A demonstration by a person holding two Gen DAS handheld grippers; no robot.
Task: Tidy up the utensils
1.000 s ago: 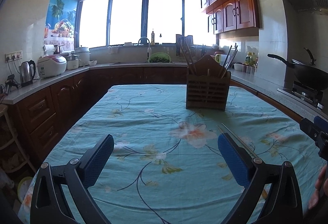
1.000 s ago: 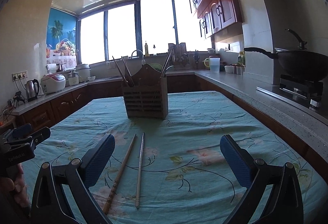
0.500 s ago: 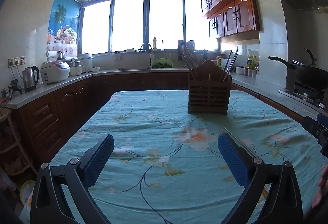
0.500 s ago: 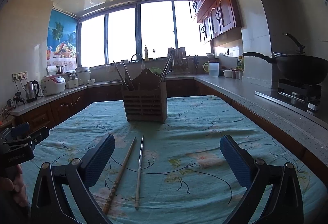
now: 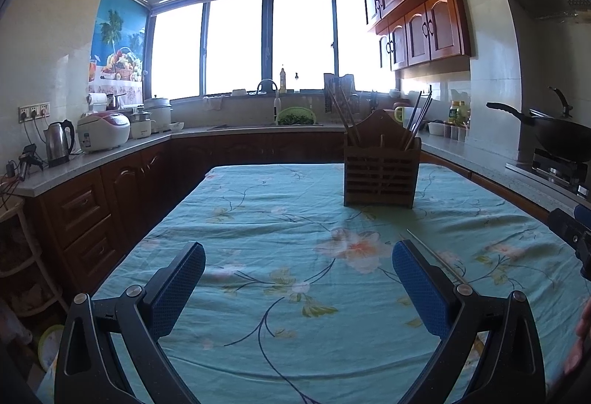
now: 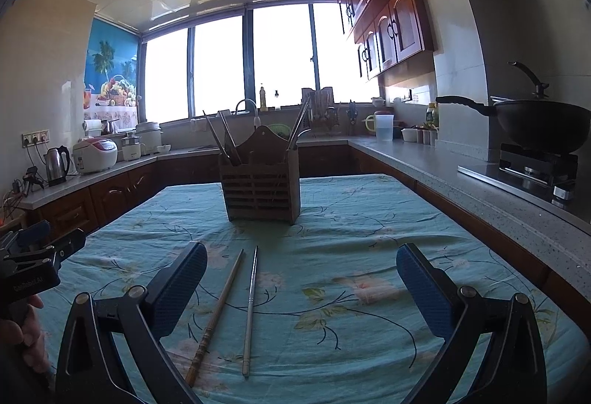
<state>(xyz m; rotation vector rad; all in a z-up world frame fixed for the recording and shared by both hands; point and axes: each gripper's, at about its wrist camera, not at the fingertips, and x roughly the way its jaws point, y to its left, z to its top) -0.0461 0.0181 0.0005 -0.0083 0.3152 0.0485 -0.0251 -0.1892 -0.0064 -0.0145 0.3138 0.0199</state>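
The right gripper (image 6: pixel 301 287) is spread wide with nothing between its blue pads (image 6: pixel 421 287); just inside its left finger a wooden chopstick (image 6: pixel 216 315) and a metal chopstick (image 6: pixel 250 308) lie side by side on the floral tablecloth (image 6: pixel 369 230), apart from each other; beyond them, straight ahead, stands the slatted wooden holder (image 6: pixel 260 191) with utensils upright in it. The left gripper (image 5: pixel 298 287) is likewise wide apart and empty; the holder (image 5: pixel 380 175) is ahead to its right.
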